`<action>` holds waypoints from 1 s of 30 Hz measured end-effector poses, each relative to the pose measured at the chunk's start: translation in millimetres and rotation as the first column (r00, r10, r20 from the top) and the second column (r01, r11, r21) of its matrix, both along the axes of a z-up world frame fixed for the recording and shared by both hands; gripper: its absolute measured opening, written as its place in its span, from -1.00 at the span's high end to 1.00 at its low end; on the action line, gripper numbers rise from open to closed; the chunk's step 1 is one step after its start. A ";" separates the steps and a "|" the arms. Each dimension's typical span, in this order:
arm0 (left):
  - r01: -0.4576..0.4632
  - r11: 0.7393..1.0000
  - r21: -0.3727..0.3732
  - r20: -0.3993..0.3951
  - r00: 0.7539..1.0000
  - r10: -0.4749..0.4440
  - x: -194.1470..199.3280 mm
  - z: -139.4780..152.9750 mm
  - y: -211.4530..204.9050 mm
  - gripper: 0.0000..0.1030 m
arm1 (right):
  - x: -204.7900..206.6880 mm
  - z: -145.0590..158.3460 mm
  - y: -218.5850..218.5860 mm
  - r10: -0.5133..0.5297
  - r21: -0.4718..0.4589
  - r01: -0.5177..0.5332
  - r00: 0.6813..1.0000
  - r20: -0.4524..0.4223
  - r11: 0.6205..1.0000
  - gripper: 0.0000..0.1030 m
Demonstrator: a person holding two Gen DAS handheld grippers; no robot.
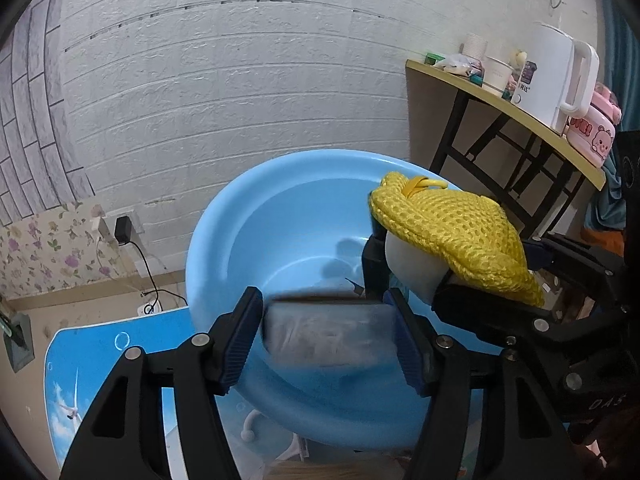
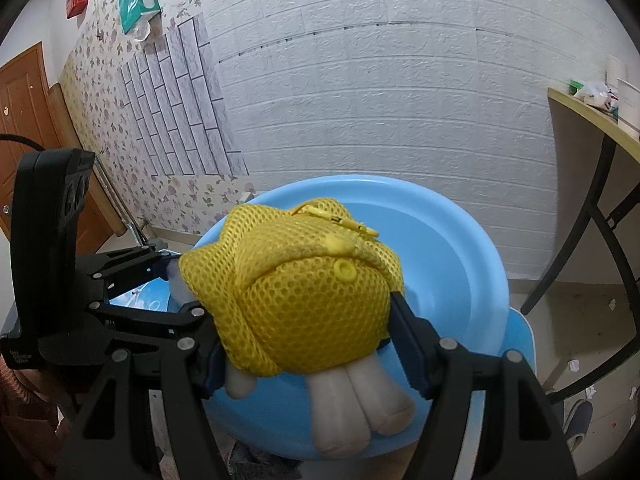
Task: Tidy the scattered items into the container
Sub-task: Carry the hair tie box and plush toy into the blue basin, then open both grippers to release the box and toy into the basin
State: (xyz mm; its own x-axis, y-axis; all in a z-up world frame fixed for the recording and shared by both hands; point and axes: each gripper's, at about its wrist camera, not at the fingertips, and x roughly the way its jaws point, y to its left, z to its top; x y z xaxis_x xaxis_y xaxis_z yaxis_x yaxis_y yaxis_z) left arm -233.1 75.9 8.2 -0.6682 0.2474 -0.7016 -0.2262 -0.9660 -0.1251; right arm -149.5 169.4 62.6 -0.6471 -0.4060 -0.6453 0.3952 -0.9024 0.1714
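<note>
Left tongs point(image 1: 328, 344) hold a blurred grey packet point(image 1: 328, 334) loosely over the blue basin point(image 1: 280, 216); right tongs point(image 2: 308, 344) pinch a yellow mesh bag point(image 2: 296, 292).

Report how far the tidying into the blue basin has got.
Done: nothing visible inside the blue basin yet. In hand: the right gripper clamps a yellow mesh bag over it; a blurred grey pack sits between the jaws of the left gripper above the rim, grip unclear. Left: both must land inside.
</note>
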 end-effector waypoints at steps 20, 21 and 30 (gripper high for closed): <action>-0.048 0.999 0.011 -0.022 0.999 0.049 17.4 11.4 -21.1 -0.31 | -4.7 -8.5 -7.1 -0.033 0.024 0.031 0.997 0.063 0.999 -0.45; -0.050 0.999 0.008 -0.024 0.998 0.050 19.7 12.2 -21.3 -0.33 | -3.3 -7.2 -7.2 -0.035 0.025 0.034 0.998 0.058 0.999 -0.46; -0.076 0.997 -0.016 -0.055 0.996 0.075 51.6 21.4 -27.7 -0.49 | 21.9 7.1 -0.7 -0.054 0.025 0.053 0.998 0.032 0.998 -0.46</action>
State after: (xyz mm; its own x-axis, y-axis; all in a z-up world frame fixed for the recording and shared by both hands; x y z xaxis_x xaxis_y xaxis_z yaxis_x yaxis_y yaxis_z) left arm -181.5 48.2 29.6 -0.7216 0.1822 -0.6679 -0.1581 -0.9826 -0.0973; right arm -127.5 168.8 69.7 -0.6457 -0.3557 -0.6757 0.3411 -0.9261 0.1615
